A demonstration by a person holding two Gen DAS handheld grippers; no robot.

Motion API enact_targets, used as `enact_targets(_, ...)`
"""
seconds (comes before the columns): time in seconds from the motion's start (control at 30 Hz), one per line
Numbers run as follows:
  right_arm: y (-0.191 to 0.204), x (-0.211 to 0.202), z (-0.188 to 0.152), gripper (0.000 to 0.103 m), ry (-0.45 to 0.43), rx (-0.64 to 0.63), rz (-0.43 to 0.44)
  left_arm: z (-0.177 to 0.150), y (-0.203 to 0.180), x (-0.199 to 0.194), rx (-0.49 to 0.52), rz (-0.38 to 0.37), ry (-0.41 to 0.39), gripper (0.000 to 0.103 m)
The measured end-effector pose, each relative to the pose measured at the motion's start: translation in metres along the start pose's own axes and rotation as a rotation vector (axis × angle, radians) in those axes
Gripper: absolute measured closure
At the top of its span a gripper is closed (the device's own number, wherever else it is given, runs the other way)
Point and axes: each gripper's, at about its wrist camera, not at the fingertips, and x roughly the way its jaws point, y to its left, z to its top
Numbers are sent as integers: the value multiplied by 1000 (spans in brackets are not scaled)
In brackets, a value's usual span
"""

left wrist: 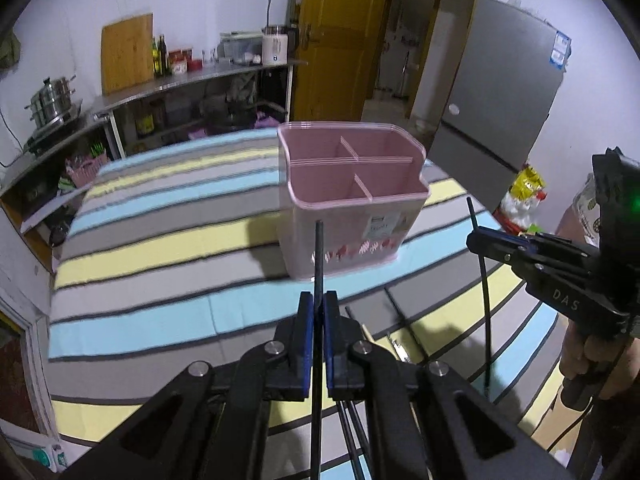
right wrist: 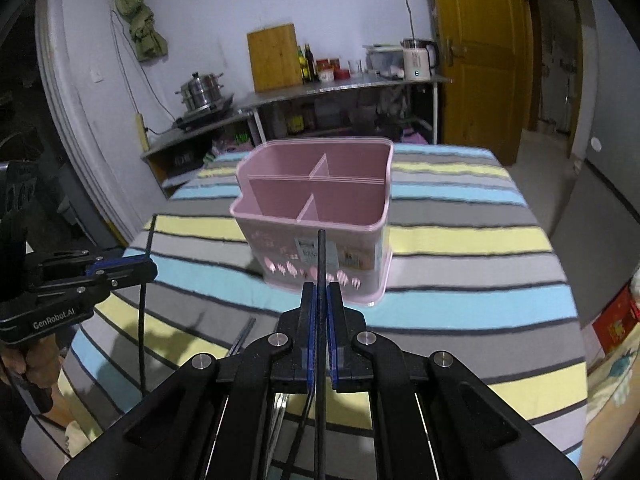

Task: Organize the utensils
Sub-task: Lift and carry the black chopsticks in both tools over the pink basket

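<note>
A pink utensil holder [left wrist: 344, 236] [right wrist: 368, 240] with four empty compartments stands upright on the striped tablecloth [left wrist: 160, 248]. My left gripper [left wrist: 319, 308] is shut on a black chopstick [left wrist: 319, 256] that points up in front of the holder; the right wrist view shows this gripper [right wrist: 150, 268] at the left edge. My right gripper [right wrist: 321, 300] is shut on another black chopstick [right wrist: 321, 260], and it appears at the right [left wrist: 474, 240] in the left wrist view. Both held chopsticks hang above the cloth. Several loose chopsticks [left wrist: 400, 312] [right wrist: 244, 334] lie on the cloth below the grippers.
A steel counter [right wrist: 320, 92] along the far wall carries a pot [right wrist: 202, 90], a wooden cutting board [right wrist: 274, 58], bottles and a kettle [right wrist: 418, 60]. A yellow door [right wrist: 480, 48] and a grey fridge [left wrist: 504, 80] stand beyond the table. A hand [left wrist: 592, 360] grips the right tool.
</note>
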Motion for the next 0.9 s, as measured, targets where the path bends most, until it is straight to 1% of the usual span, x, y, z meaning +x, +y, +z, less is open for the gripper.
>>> enact_targets(0.27, 9, -28, 17, 98, -77, -27, 0, 20, -1, -31, -7, -18, -69, 98)
enact_targets(0.4, 12, -40, 24, 98, -110, -38, -6, 27, -5, -39, 0, -20, -89, 98)
enact_targets(0.57, 12, -49, 34, 98, -147, -30, 9, 41, -9, -48, -5, -39, -113, 98)
enact_targets(0.73, 17, -58, 55, 99, -197, -38, 16, 67, -14, -54, -4, -61, -124, 98)
enact_targets(0.9, 23, -67, 83, 99, -253, -46, 24, 96, -16, -65, -2, -73, -151, 98)
